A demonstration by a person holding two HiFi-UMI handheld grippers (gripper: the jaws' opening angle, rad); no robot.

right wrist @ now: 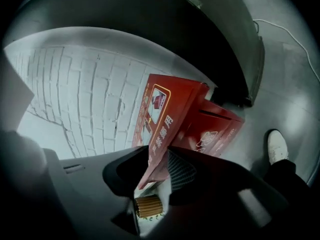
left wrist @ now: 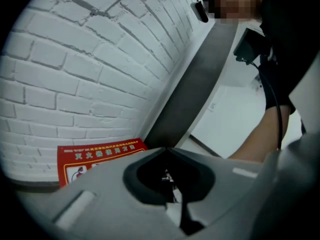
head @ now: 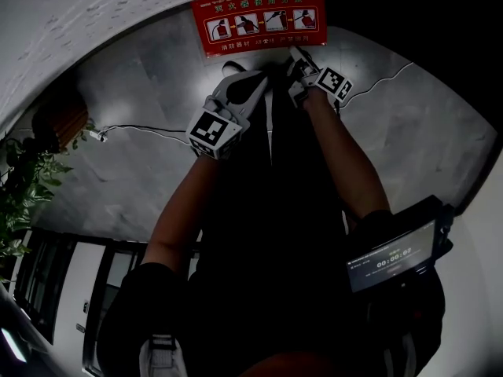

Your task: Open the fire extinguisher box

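The red fire extinguisher box (right wrist: 215, 129) stands on the floor against a white brick wall. Its lid (right wrist: 160, 114), with a printed instruction label, is raised. In the right gripper view the lid's lower edge runs in between my right gripper's (right wrist: 155, 159) jaws, which stand apart around it without pressing. The head view shows the lid (head: 259, 20) as a red panel at the top, with my right gripper (head: 297, 53) at its lower edge. My left gripper (head: 240, 75) hangs just below the lid, a little to the left. Its jaws (left wrist: 167, 150) meet at the tips with nothing between them; the lid's label (left wrist: 100, 156) shows behind them.
The white brick wall (left wrist: 90, 69) rises behind the box, with a dark strip (left wrist: 195, 89) along its foot. A thin cable (head: 134, 128) crosses the grey floor. A potted plant (head: 20, 187) stands at the left. My white shoe (right wrist: 276, 146) is beside the box.
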